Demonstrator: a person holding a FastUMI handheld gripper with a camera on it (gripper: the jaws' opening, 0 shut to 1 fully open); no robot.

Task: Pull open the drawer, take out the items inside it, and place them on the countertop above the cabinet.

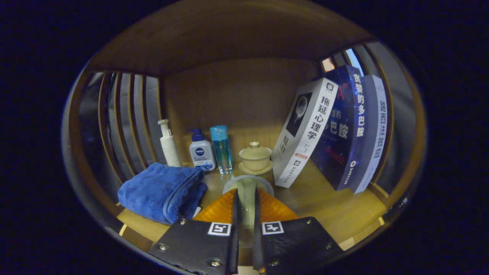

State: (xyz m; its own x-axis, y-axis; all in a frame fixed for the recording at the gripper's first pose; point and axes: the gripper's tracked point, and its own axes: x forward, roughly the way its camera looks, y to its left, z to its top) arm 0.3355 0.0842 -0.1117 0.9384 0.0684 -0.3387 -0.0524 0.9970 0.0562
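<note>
- Gripper view, looking into a wooden shelf compartment with slatted sides: the hand-held gripper (244, 214) has its two fingers drawn close together around a pale, translucent glass-like cup (247, 191), whose round rim shows just ahead of the fingertips. Both fingers appear to press its sides.
- Beyond the cup on the wooden shelf floor (328, 210) stand a cream ceramic lidded tea bowl on its saucer (255, 157), a slim clear-blue bottle with a blue cap (221, 149), a white pump bottle with a dark blue head (201, 151) and a tall white pump dispenser (168, 143). A folded blue towel (162, 192) lies beside the left finger; three books (336, 133) lean together to the right.
- Judged from this, the step in hand is setting a retrieved item down among the others; whether the cup already rests on the wood cannot be told.
- Next move calls for lowering until the base sits flat, spreading the fingers gently, then backing straight out, clear of the towel and tea bowl.
</note>
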